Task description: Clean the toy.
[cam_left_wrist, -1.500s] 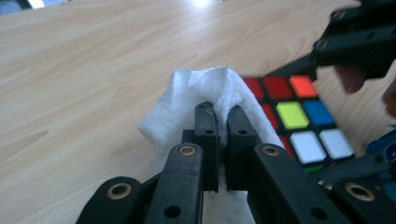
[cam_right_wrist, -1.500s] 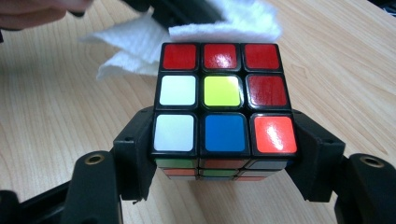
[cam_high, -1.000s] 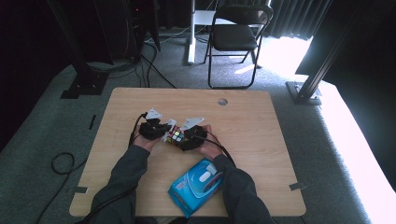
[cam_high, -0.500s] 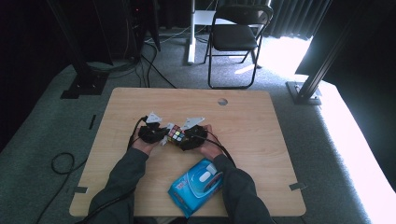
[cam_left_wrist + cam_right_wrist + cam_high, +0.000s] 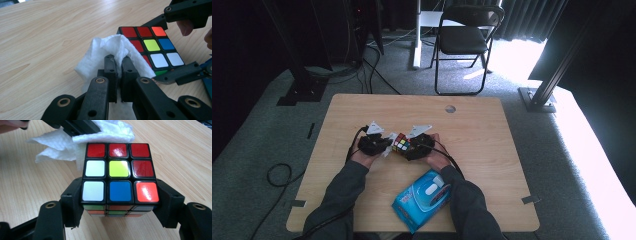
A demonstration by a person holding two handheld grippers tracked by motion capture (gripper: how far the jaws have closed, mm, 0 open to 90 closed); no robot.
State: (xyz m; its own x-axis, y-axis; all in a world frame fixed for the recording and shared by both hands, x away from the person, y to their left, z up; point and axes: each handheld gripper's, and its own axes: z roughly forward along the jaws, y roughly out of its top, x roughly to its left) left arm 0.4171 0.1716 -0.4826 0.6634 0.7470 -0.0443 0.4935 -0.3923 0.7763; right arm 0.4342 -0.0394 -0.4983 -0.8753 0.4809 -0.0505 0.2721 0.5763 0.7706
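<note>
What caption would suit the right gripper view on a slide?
Right gripper clamps a puzzle cube while a white wipe presses against its far side.

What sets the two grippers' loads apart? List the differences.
The left gripper pinches a soft, crumpled white wipe with jaws nearly together; the right gripper clamps a rigid, multicoloured puzzle cube with jaws spread wide. Both loads are gripped and touch each other.

In the high view the puzzle cube [image 5: 400,143] is too small to read its stickers, the white tissue [image 5: 110,52] covers the cube's near corner in the left gripper view, and the blue package [image 5: 422,200] print is blurred.
</note>
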